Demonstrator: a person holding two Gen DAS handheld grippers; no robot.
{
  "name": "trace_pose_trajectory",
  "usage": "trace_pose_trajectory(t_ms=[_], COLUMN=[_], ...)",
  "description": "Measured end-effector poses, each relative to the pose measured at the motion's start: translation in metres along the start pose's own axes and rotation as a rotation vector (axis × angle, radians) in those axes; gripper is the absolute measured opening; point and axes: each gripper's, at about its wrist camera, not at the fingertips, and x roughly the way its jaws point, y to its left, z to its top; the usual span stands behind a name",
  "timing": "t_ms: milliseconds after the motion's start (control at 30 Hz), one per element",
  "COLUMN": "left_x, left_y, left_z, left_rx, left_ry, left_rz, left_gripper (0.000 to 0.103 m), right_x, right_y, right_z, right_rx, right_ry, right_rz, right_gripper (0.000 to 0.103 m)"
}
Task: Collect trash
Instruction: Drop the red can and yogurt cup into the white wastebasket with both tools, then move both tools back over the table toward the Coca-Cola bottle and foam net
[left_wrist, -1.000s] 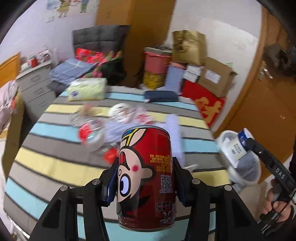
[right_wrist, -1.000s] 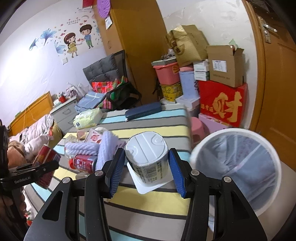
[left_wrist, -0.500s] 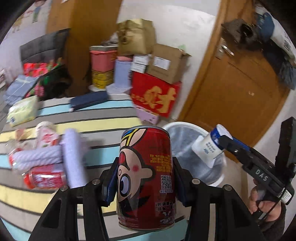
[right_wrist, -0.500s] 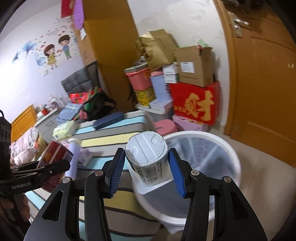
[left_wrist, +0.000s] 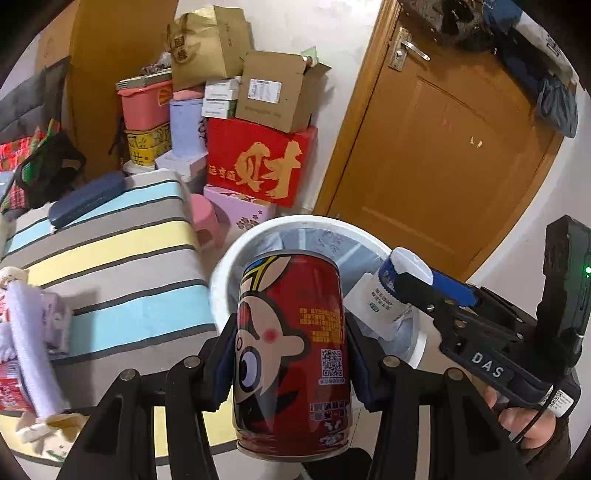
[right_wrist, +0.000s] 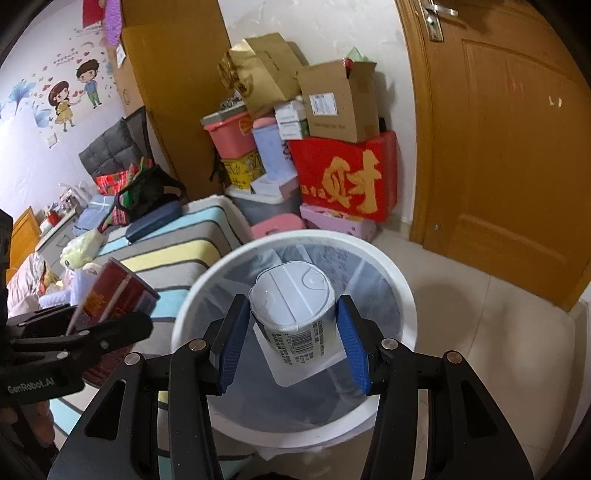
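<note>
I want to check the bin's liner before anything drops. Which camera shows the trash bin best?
The right wrist view: the trash bin shows nearly its whole rim and lined inside behind the white cup. In the left wrist view, the red can hides much of it.

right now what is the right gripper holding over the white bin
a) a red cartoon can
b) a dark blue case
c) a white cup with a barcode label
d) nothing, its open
c: the right gripper is shut on the white cup, its barcode label showing, above the white bin; the red can is in the left gripper.
</note>
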Motion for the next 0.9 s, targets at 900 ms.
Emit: trace_pose_trajectory(t_ms=[900], left_x=[-0.041], left_y=[0.027], left_z=[-0.007], left_rx=[-0.053], left_ry=[-0.094], left_rz=[0.049], left_gripper=[0.065], right_x=[-0.006], right_y=[0.005], right_z=[-0.002], right_rx=[-0.009], right_ry=[-0.044], right_rz=[-0.028], right_gripper=[0.065])
